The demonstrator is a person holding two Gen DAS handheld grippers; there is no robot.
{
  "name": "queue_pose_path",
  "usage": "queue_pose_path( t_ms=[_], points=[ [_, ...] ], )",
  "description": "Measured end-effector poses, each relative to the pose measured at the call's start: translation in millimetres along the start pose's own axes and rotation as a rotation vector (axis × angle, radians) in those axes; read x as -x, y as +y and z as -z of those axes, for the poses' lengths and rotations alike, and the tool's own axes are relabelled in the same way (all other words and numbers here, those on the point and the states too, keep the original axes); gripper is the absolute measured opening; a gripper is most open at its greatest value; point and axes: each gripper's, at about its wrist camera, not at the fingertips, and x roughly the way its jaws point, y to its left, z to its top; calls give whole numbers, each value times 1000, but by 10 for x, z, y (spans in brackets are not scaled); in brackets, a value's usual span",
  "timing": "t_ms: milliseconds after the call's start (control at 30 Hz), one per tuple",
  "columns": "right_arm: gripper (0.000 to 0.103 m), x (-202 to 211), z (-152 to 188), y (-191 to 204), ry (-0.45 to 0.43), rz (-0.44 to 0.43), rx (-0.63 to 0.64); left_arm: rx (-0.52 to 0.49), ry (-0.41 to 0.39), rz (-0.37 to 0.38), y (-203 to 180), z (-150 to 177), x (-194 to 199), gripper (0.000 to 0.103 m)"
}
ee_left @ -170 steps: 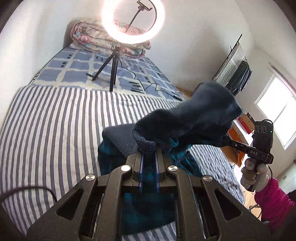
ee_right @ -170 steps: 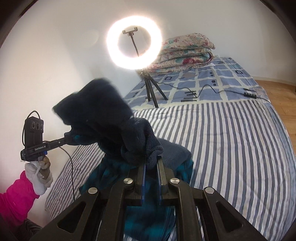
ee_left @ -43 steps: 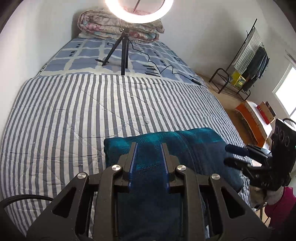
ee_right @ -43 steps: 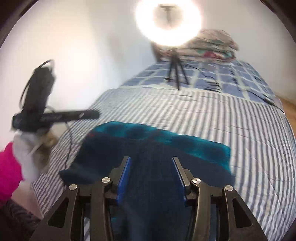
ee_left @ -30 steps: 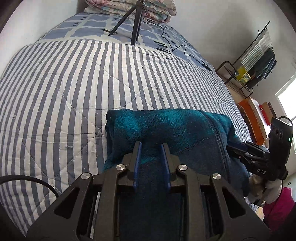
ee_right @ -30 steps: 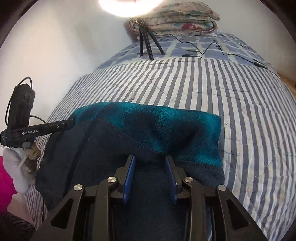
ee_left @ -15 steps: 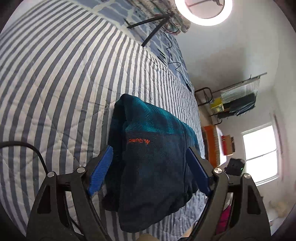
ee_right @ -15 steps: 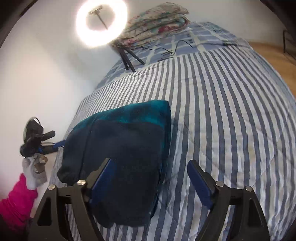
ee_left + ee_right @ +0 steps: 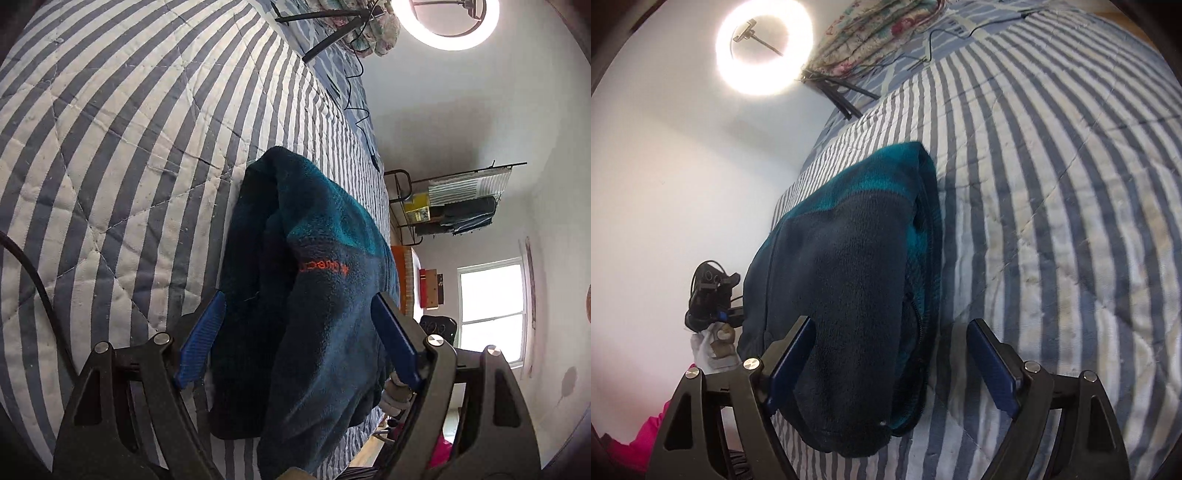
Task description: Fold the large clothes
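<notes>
Left hand-held gripper (image 9: 295, 339) is hanging spread wide, gripping nothing; the jaws have just been opening. Right hand-held gripper (image 9: 890, 354) likewise. Folded teal fleece (image 9: 314, 295) is lying on the striped bed (image 9: 129, 129), directly ahead between both sets of blue pads, untouched.

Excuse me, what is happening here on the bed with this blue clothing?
A person with a gripper in each hand is folding a teal and navy fleece jacket on the striped quilt. The jacket now lies folded in a compact bundle. The jaws of the left gripper and the right gripper have just been opening and now stand wide apart, not pressing on the fleece.
</notes>
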Motion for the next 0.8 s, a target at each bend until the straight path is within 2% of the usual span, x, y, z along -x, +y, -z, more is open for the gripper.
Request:
queue_pose_path(
  t_ms=[133, 200, 233, 333, 400, 467, 600, 700, 800],
  points=[
    [86, -124, -8, -21, 13, -3, -1, 15, 41, -47, 111, 46, -210, 83],
    [86, -148, -23, -48, 2, -24, -23, 1, 26, -49, 114, 66, -248, 82],
    [86, -158, -40, -56, -2, -31, -28, -11, 30, -58, 91, 61, -269, 81],
    [82, -195, -81, -28, -1, -40, -33, -21, 39, -76, 51, 42, -360, 66],
    [69, -255, -93, 6, 18, -49, -31, -21, 32, -86, 23, 46, -399, 62],
    [65, -268, -83, 55, 23, -34, -20, -71, 20, -131, -80, 80, -422, 53],
    [42, -286, -114, 142, 27, -6, 1, -165, -5, -230, -328, 143, -437, 42],
    [33, -274, -146, 355, 24, 67, 76, -228, -26, -295, -537, 187, -463, 37],
    [30, -283, -169, 521, 19, 126, 126, -257, -46, -327, -709, 205, -488, 34]
  ],
)
